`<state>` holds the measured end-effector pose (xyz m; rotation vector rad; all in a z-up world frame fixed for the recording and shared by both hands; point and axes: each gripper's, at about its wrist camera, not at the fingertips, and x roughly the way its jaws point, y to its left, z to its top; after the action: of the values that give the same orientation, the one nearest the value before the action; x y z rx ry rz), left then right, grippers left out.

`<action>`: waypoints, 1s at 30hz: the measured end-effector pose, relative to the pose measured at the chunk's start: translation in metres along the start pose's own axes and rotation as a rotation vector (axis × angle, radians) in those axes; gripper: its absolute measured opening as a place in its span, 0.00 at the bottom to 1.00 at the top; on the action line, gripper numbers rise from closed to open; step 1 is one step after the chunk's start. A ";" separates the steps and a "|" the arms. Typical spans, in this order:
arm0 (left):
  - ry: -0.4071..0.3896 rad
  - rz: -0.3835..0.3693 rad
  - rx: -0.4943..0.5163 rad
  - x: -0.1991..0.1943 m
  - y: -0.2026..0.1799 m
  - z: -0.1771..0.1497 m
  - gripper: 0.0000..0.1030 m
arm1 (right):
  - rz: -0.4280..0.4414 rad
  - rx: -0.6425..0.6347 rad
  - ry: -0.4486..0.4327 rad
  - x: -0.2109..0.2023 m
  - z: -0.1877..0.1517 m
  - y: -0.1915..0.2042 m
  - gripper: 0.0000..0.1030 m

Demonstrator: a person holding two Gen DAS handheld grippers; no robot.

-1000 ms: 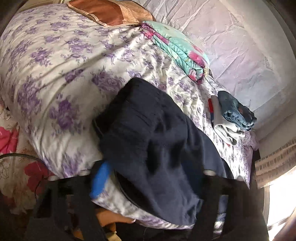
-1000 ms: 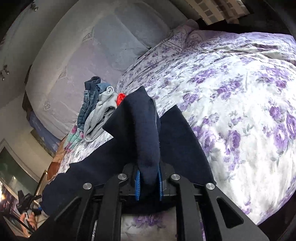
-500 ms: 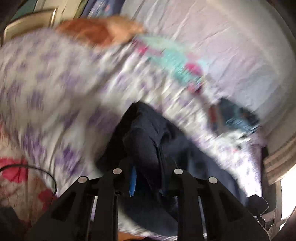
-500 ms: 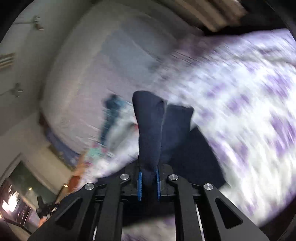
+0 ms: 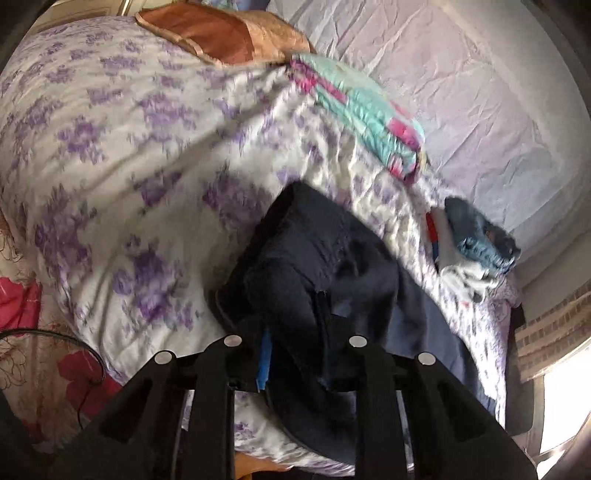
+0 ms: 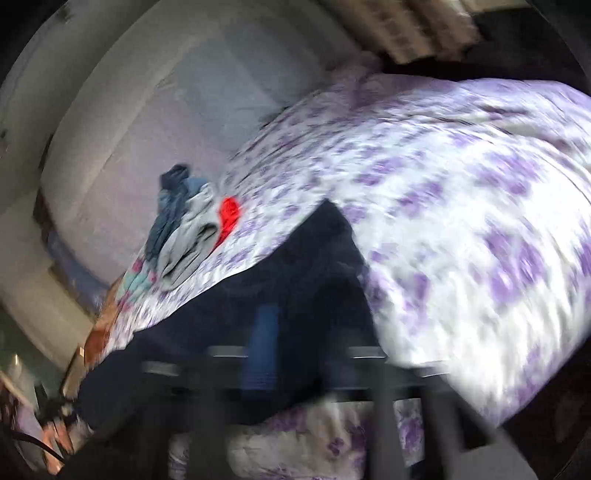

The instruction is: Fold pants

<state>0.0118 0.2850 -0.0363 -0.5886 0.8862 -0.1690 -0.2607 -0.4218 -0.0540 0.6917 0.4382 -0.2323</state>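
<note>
Pants (image 5: pixel 325 280): dark navy, lying on the bed near its front edge, bunched at the left gripper and spread flat toward the right gripper (image 6: pixel 295 347); in the right wrist view the cloth (image 6: pixel 295 280) runs as a long dark band across the lower part of the bed.
Left gripper (image 5: pixel 295 354): jaws clenched on a thick fold of the pants, a blue pad (image 5: pixel 264 360) showing against the cloth.
Right gripper: badly smeared by motion blur; dark cloth lies over the jaws and a blue pad (image 6: pixel 264 343) shows through it, but I cannot tell whether the jaws grip or have let go.
Bed (image 5: pixel 122 155): white cover with purple flowers (rumpled near the middle).
Pile (image 5: pixel 476 243): folded clothes near the far edge of the bed, well apart from the pants, blue denim on top of grey and white, with a red piece (image 6: pixel 229 214) just beside it.
Blanket (image 5: pixel 365 110): folded, teal with pink, at the far edge of the bed.
Pillow (image 5: pixel 218 33): brown and tan, beside the blanket.
Wall (image 5: pixel 443 85): pale, wrinkled covering behind the bed.
Writing: no label, brand or lettering can be read on any cloth.
</note>
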 end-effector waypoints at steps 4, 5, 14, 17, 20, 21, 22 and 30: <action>-0.072 0.032 0.035 -0.011 -0.006 0.012 0.19 | 0.004 -0.082 -0.009 -0.001 0.001 0.015 0.11; -0.056 0.040 0.041 -0.005 -0.003 0.014 0.19 | -0.016 -0.065 0.014 0.005 -0.001 0.009 0.12; -0.018 0.050 0.055 0.013 0.015 0.005 0.27 | 0.024 0.004 0.077 0.017 -0.006 -0.021 0.27; 0.011 0.020 0.038 0.001 0.019 0.002 0.53 | -0.111 0.016 0.003 -0.009 0.004 -0.022 0.58; -0.009 0.066 0.008 -0.025 0.024 -0.003 0.62 | -0.235 -0.005 -0.105 -0.043 0.018 -0.017 0.62; -0.032 0.089 0.009 -0.037 0.024 -0.005 0.62 | -0.244 -0.028 -0.126 -0.049 0.022 -0.012 0.62; -0.096 0.135 0.003 -0.057 0.021 -0.007 0.62 | -0.242 -0.063 -0.144 -0.053 0.028 -0.002 0.63; -0.075 0.049 0.444 -0.055 -0.121 -0.069 0.70 | 0.269 -0.378 0.162 0.064 0.038 0.155 0.70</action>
<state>-0.0646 0.1770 0.0336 -0.1580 0.7583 -0.2886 -0.1385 -0.3346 0.0298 0.3918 0.5207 0.1599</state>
